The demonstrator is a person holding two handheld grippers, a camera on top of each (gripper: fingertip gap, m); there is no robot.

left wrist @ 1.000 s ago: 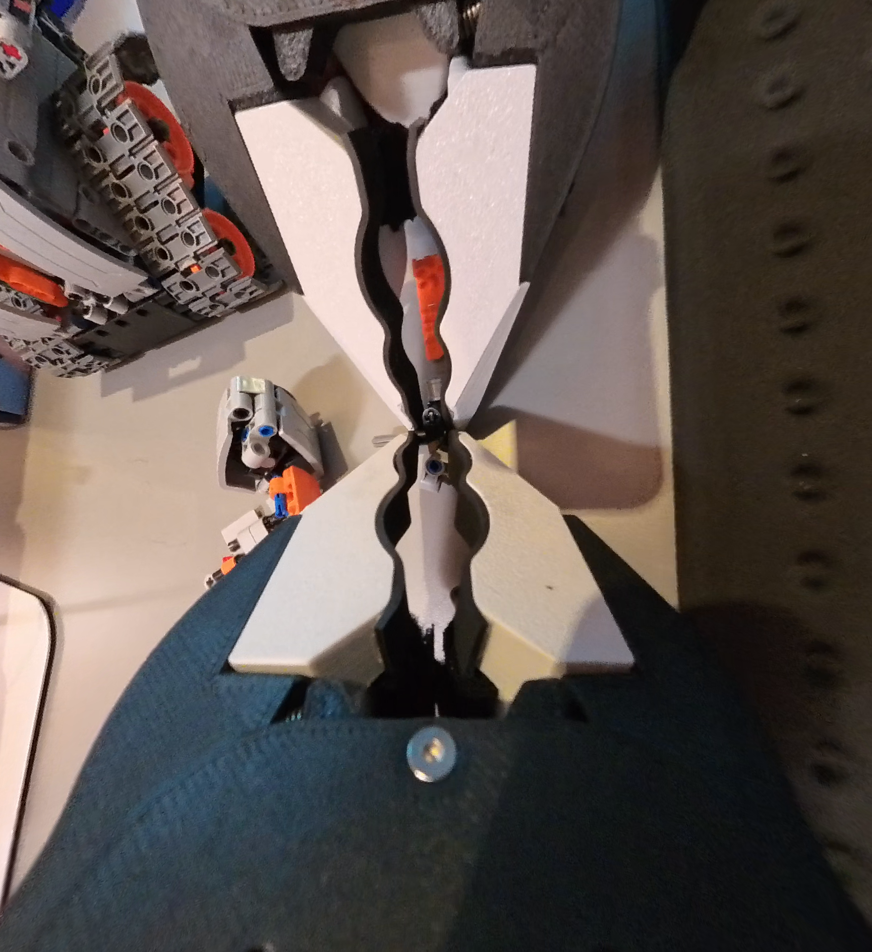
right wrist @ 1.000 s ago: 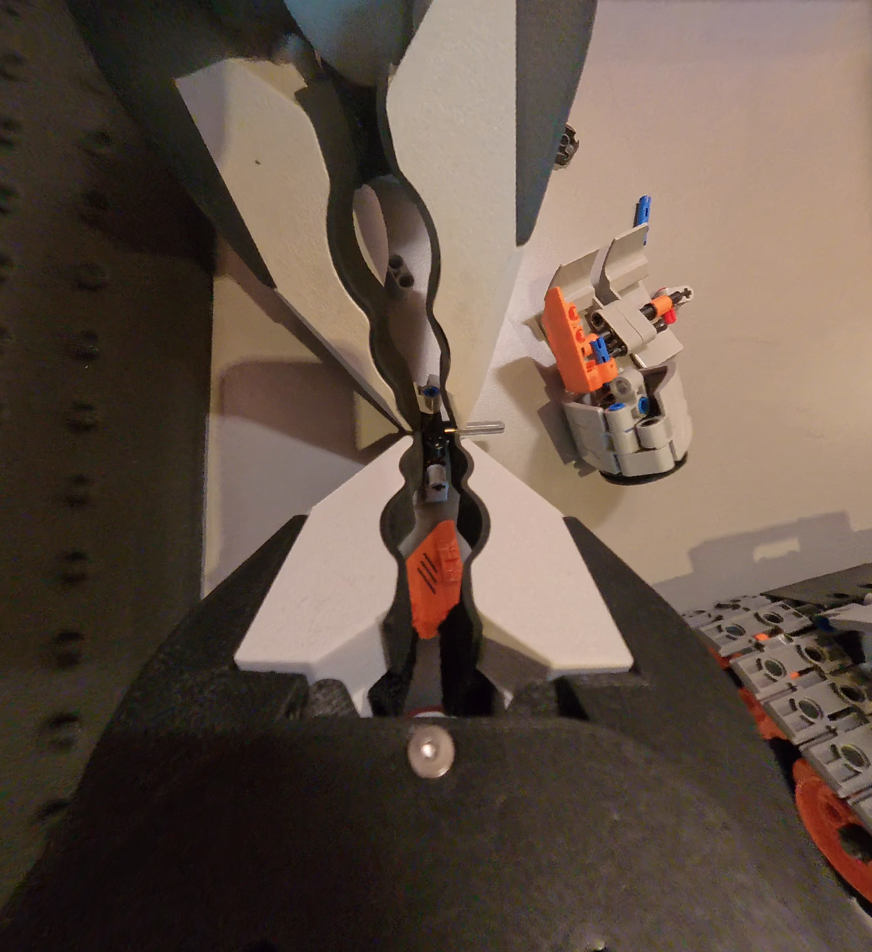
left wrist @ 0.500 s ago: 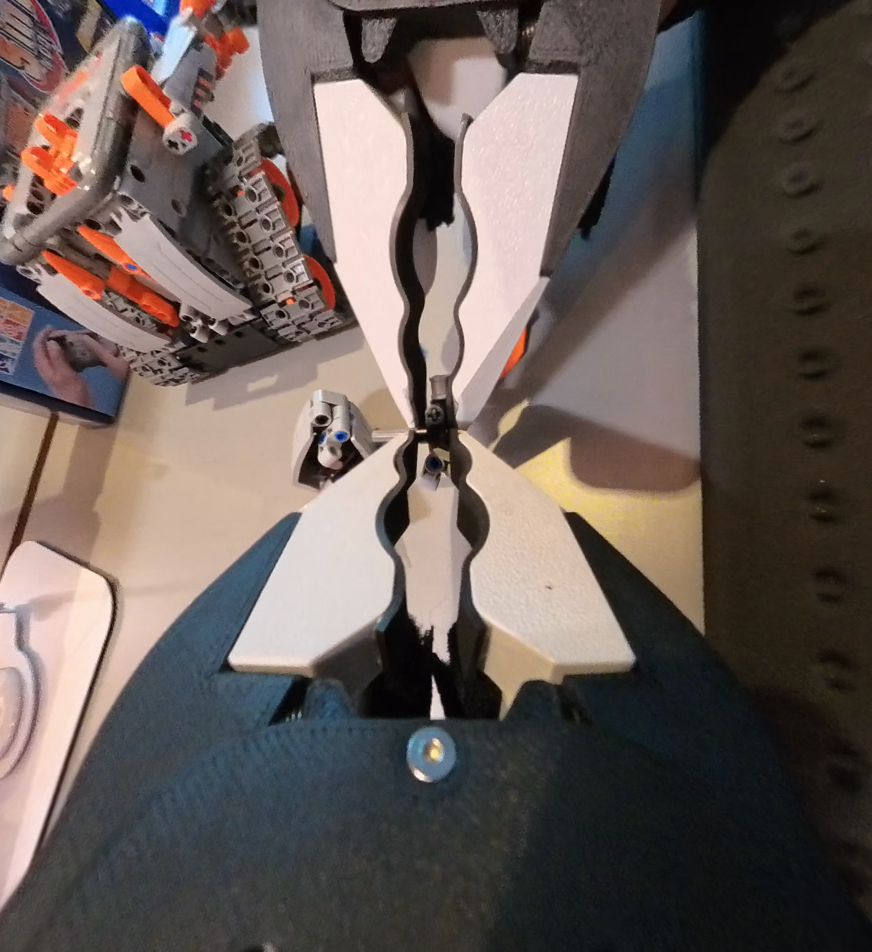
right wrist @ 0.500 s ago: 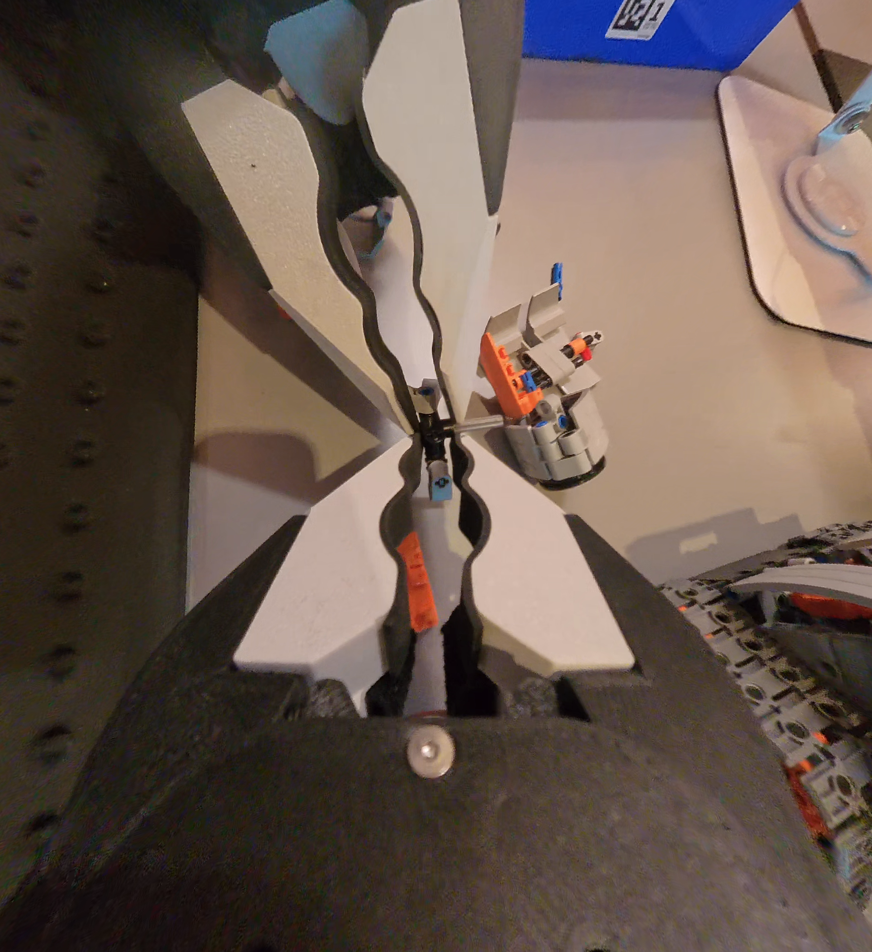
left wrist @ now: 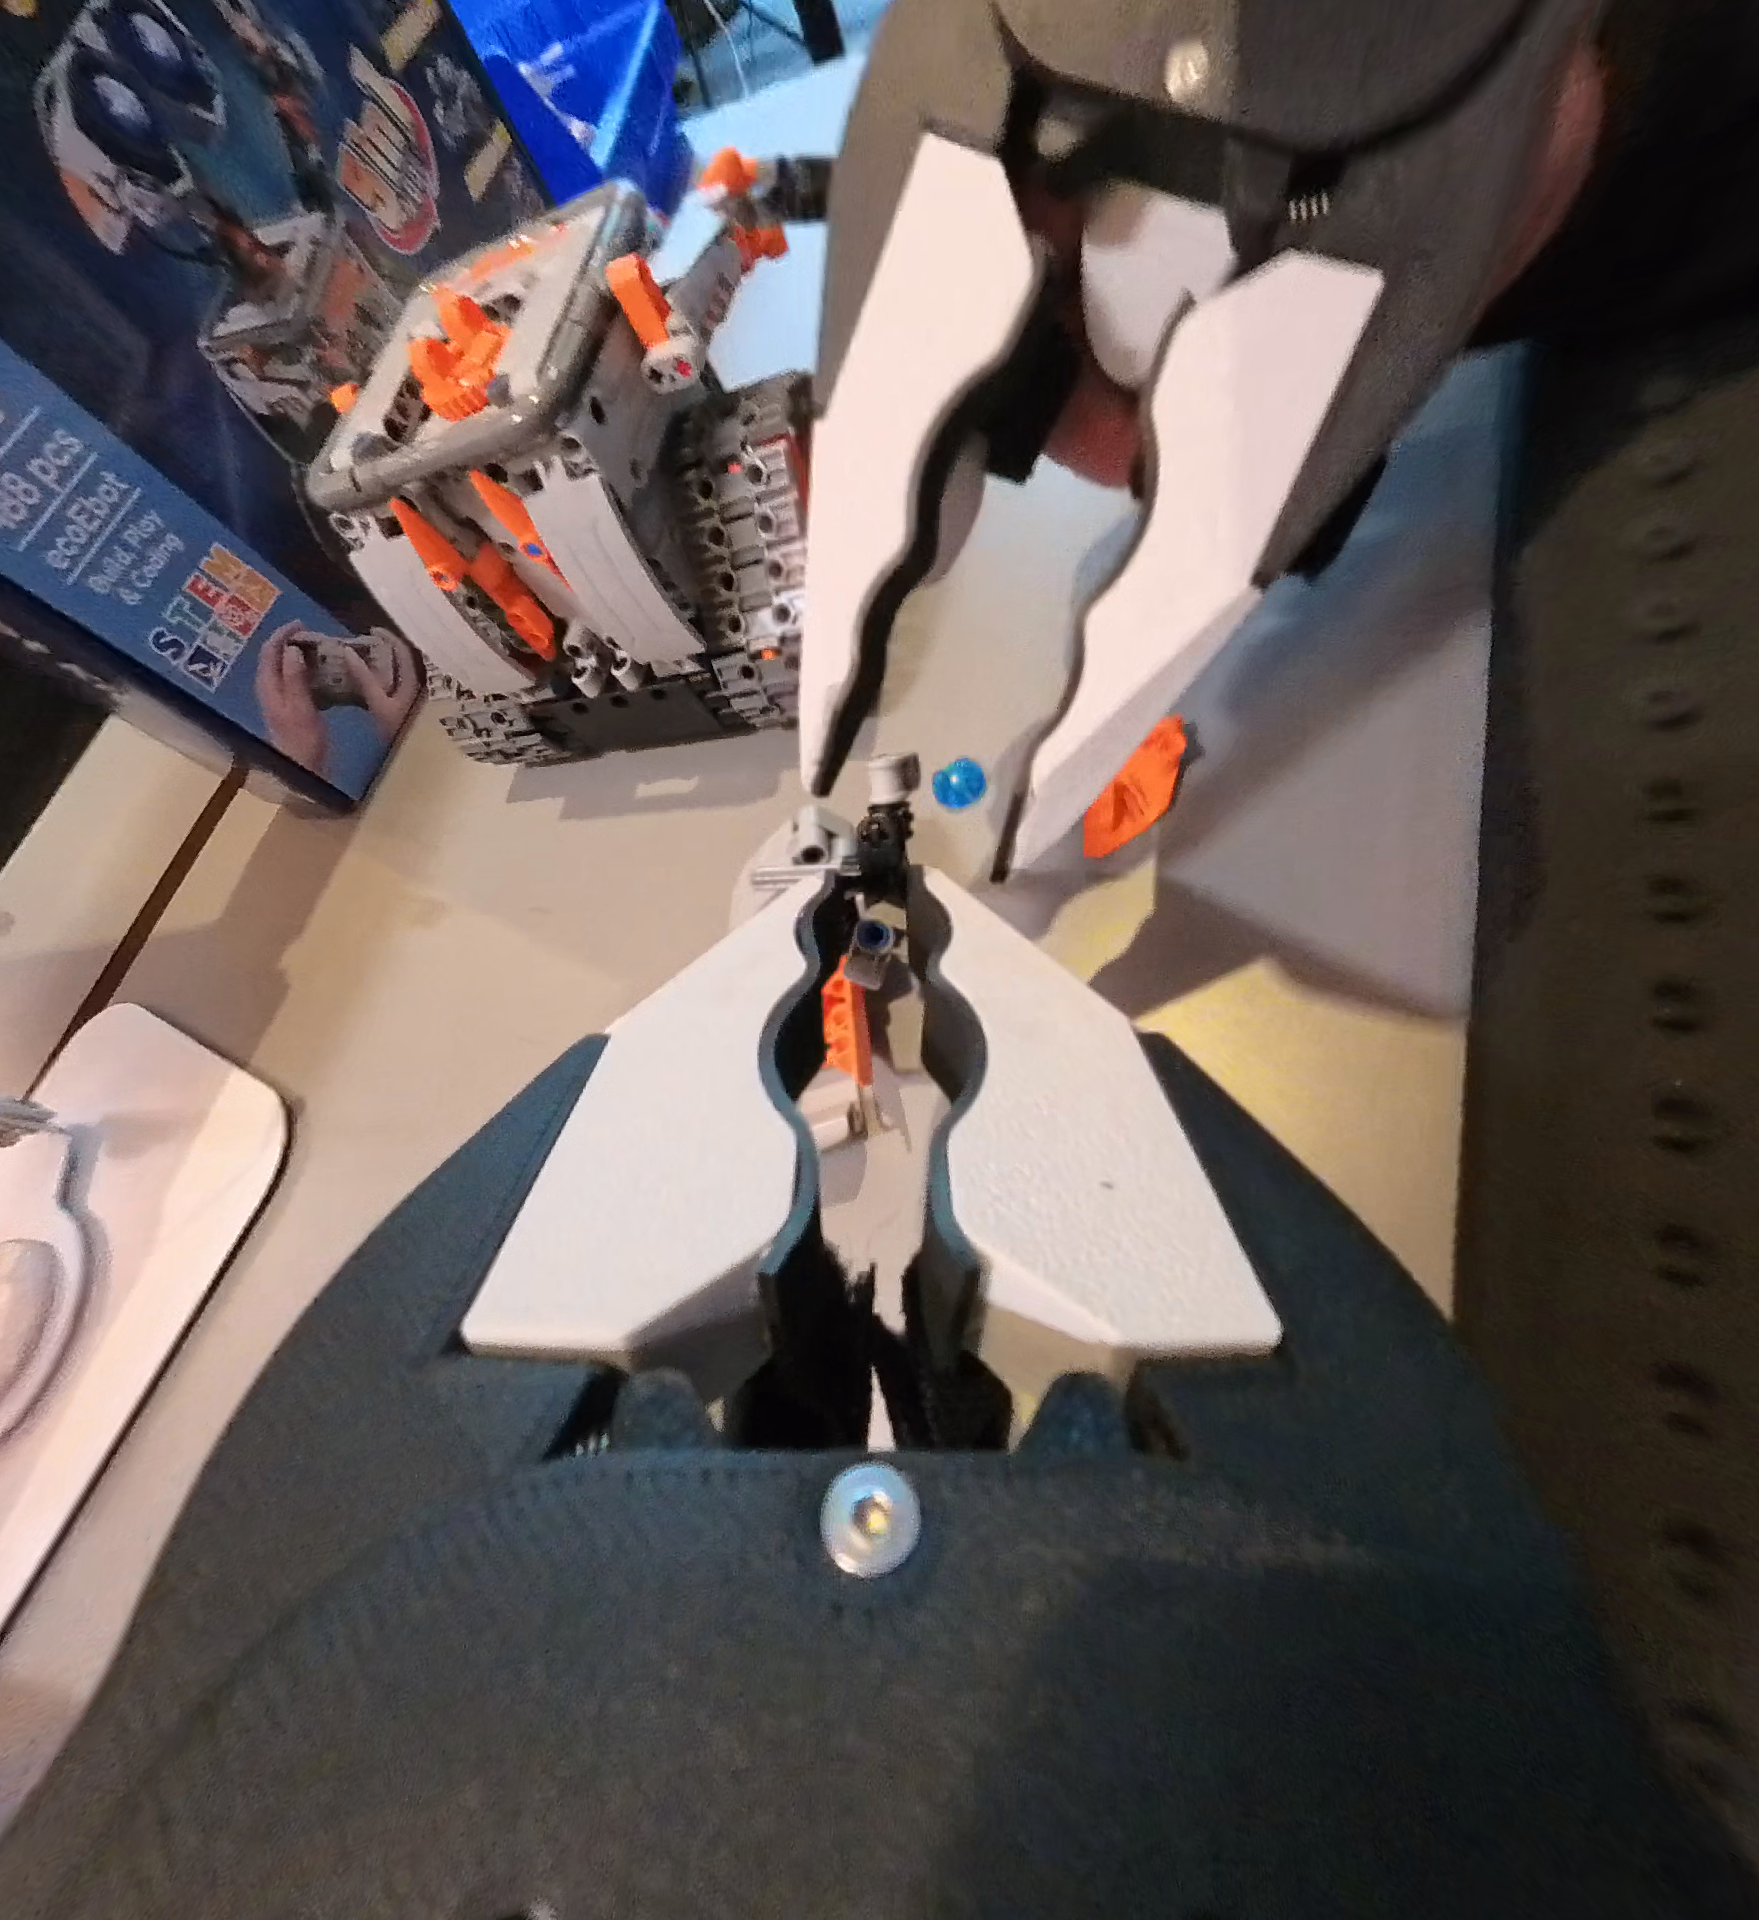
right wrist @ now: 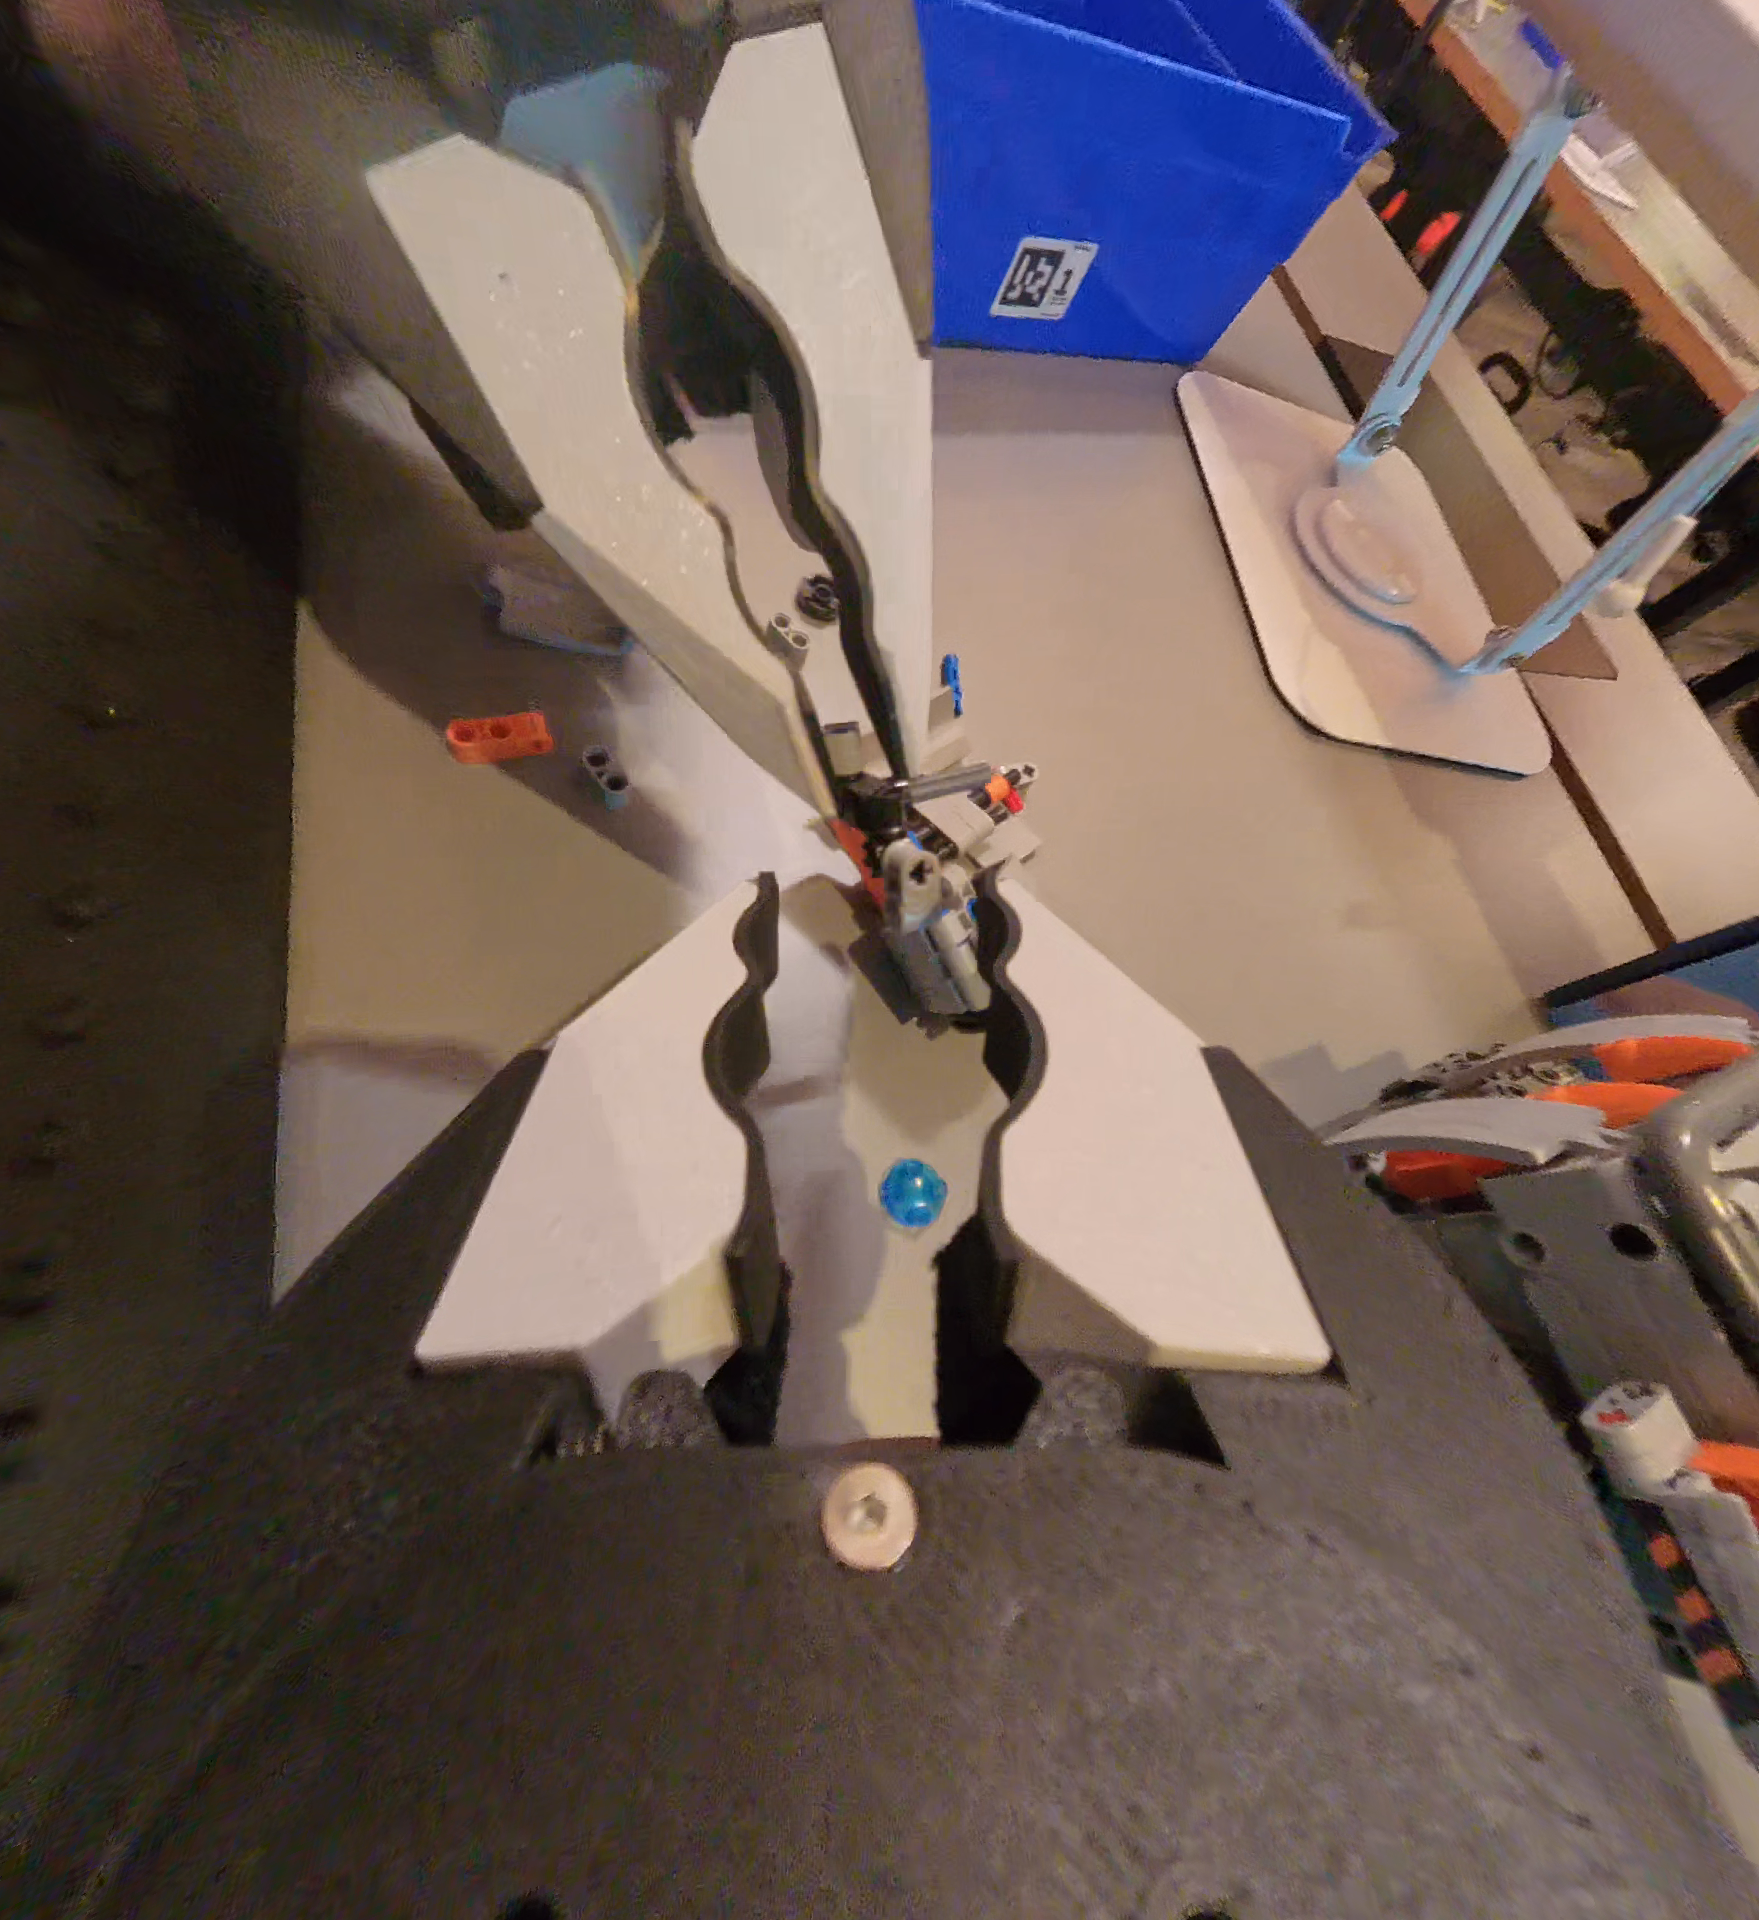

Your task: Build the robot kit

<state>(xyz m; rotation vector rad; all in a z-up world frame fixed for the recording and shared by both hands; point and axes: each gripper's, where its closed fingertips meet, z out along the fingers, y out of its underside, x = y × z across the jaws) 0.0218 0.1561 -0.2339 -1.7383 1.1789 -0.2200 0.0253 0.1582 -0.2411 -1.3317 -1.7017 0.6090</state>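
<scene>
Left gripper (left wrist: 870, 883): tips pinched together on a small black-and-grey brick piece (left wrist: 880, 831), held just above the table (right wrist: 1218, 883); wavy gaps farther back along the fingers, empty of any grip.

Small black-and-grey brick piece: black connector with a thin grey axle sticking out sideways and a pale grey knob on top; held at the very tips, between the two grippers.

Right gripper (right wrist: 880, 894): fingers spread apart, nothing clamped; tips facing the left gripper's tips, very near, contact not clear.

Blue round stud (right wrist: 913, 1195): lying loose on the table, visible through the open gap of the right gripper, touched by neither finger.

Grey sub-assembly (right wrist: 932, 951): small cluster of grey bricks with blue and orange bits, on the table under the meeting point, close to one right fingertip; touching or not, cannot tell.

Orange wedge piece (left wrist: 1135, 790): just beside one finger of the right gripper, blurred.

Loose parts: orange beam (right wrist: 498, 735) and a small grey connector (right wrist: 605, 774), apart from both grippers, near the dark studded mat (left wrist: 1685, 935).

Tracked brick vehicle (left wrist: 563, 540): grey, white and orange, standing farther back on the table, untouched.

Background: printed box (left wrist: 127, 468) behind the vehicle, blue bin (right wrist: 1114, 177), white stand base (right wrist: 1374, 582).
</scene>
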